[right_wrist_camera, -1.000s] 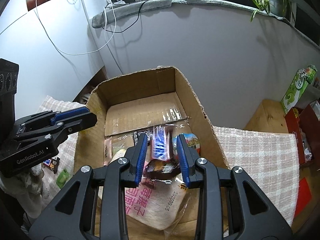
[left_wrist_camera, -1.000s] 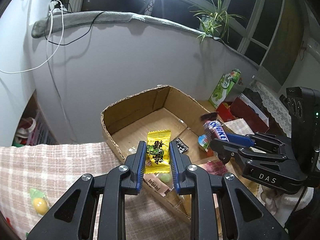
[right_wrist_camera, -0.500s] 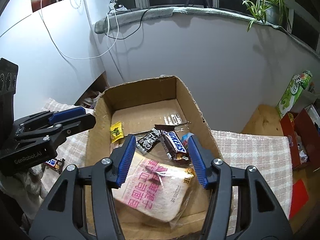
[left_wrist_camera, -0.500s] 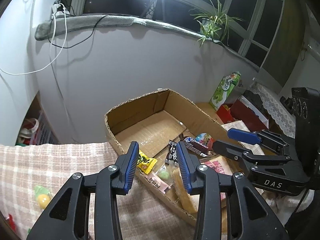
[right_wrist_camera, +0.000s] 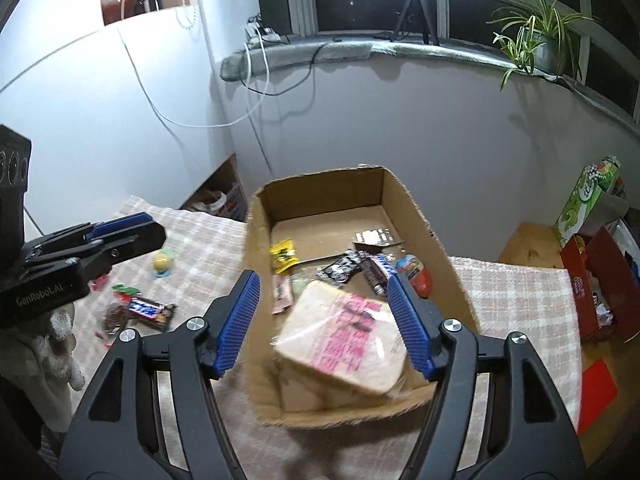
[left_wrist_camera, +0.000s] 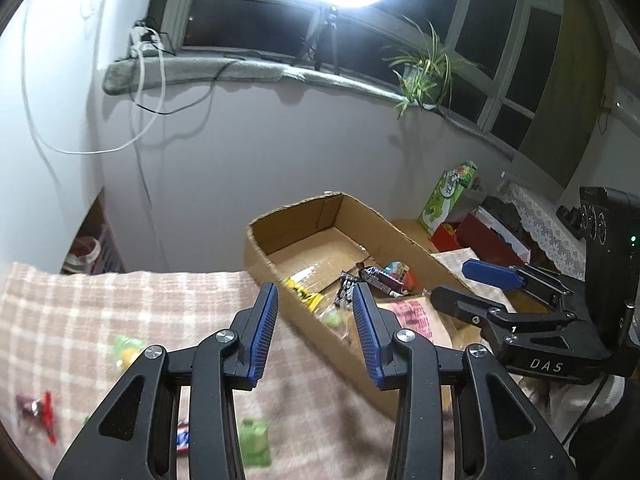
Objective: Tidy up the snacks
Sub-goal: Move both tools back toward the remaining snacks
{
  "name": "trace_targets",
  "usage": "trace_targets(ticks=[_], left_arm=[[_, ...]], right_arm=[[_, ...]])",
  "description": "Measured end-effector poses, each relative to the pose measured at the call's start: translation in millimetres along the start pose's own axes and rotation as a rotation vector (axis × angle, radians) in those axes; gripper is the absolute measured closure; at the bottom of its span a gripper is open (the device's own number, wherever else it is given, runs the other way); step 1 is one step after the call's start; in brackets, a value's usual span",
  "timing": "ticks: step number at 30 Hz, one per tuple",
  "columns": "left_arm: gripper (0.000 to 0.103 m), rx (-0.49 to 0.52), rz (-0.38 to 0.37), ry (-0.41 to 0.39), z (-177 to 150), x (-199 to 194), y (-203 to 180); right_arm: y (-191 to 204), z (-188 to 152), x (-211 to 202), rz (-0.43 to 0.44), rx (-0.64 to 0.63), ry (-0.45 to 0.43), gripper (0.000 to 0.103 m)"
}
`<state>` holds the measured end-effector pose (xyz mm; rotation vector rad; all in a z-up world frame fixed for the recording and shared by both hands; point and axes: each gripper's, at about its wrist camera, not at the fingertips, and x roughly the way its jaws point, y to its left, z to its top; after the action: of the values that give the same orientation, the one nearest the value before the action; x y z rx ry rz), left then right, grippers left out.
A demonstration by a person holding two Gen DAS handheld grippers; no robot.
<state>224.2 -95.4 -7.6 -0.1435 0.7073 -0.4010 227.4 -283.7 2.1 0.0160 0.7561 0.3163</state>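
Note:
An open cardboard box (right_wrist_camera: pixel 436 248) (left_wrist_camera: pixel 264 252) stands on the checked cloth. It holds a bagged bread slice (right_wrist_camera: pixel 344 340), a yellow candy packet (right_wrist_camera: pixel 283 255), a Snickers bar (right_wrist_camera: pixel 374 270), a black-and-white packet (right_wrist_camera: pixel 342 266) and a round colourful snack (right_wrist_camera: pixel 416 274). My left gripper (left_wrist_camera: pixel 316 320) is open and empty, held above the box's near-left edge. My right gripper (right_wrist_camera: pixel 324 320) is open and empty, above the box's near end and the bread. Loose snacks lie on the cloth left of the box: a Snickers bar (right_wrist_camera: pixel 148 308), a yellow jelly cup (right_wrist_camera: pixel 162 261) and green packets (left_wrist_camera: pixel 254 440).
A green carton (right_wrist_camera: pixel 584 200) and red boxes (right_wrist_camera: pixel 596 276) stand to the right on a wooden surface. A white wall with dangling cables (right_wrist_camera: pixel 256 92) rises behind the box. A potted plant (right_wrist_camera: pixel 540 48) sits on the window ledge.
Both grippers opened and let go: the yellow candy packet and the Snickers bar now lie in the box. Both grippers have pulled back and up from the box.

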Motion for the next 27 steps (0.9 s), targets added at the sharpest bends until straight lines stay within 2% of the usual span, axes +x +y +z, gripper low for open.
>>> trace_targets(ticks=[6,12,18,23,27], left_arm=[[0.066,-0.041,0.018,-0.045,-14,-45,18],[0.066,-0.109,0.053,-0.082,-44,-94,50],[0.066,-0.198,0.11,-0.096,-79,-130,88],[0.065,-0.229,0.151,-0.086,-103,-146,106],[0.058,-0.253,0.159,-0.073,-119,-146,113]], right_arm=[[17,-11,-19,0.05,-0.001,-0.041,0.026],[41,-27,-32,0.078,-0.047,-0.071,0.025],[68,-46,-31,0.138,-0.082,-0.04,0.025],[89,-62,-22,0.15,-0.098,0.007,0.025],[105,-75,-12,0.152,-0.108,0.028,0.025]])
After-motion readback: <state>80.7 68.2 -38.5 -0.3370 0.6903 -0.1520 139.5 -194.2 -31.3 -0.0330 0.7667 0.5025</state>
